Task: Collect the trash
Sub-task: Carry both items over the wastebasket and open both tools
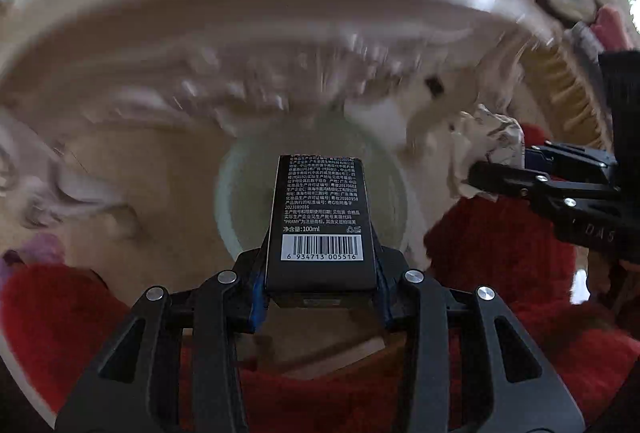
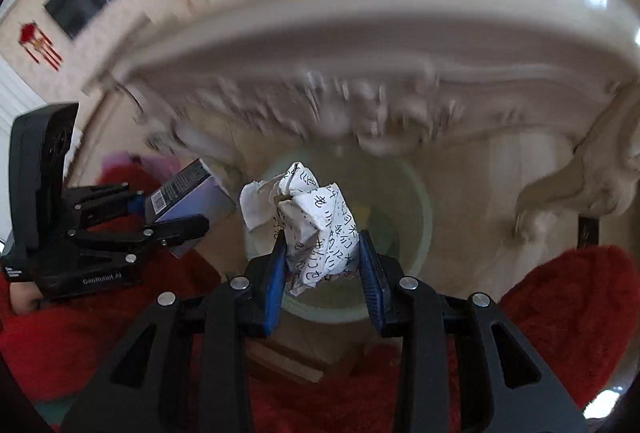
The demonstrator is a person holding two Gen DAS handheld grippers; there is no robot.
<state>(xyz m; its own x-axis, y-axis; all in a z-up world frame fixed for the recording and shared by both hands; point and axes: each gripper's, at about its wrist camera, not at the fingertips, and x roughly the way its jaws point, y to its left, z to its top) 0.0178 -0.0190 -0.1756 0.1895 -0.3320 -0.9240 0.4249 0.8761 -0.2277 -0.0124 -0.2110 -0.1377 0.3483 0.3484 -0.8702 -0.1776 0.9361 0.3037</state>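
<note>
My left gripper [image 1: 320,285] has its fingers clenched on a black box [image 1: 320,225], held above the pale bin [image 1: 228,201]. My right gripper [image 2: 323,269] pinches a crumpled printed paper [image 2: 316,225] over that bin [image 2: 420,217], beneath the carved table [image 2: 360,45].

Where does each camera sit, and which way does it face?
Left wrist: sits on the left gripper, faces down along its fingers at the bin; the fingers clamp a black box; red sleeves show.
Right wrist: sits on the right gripper, faces down at the bin; its fingers clamp a paper ball.
Shared: bin, carved table, and each shows the other gripper with its load.
</note>
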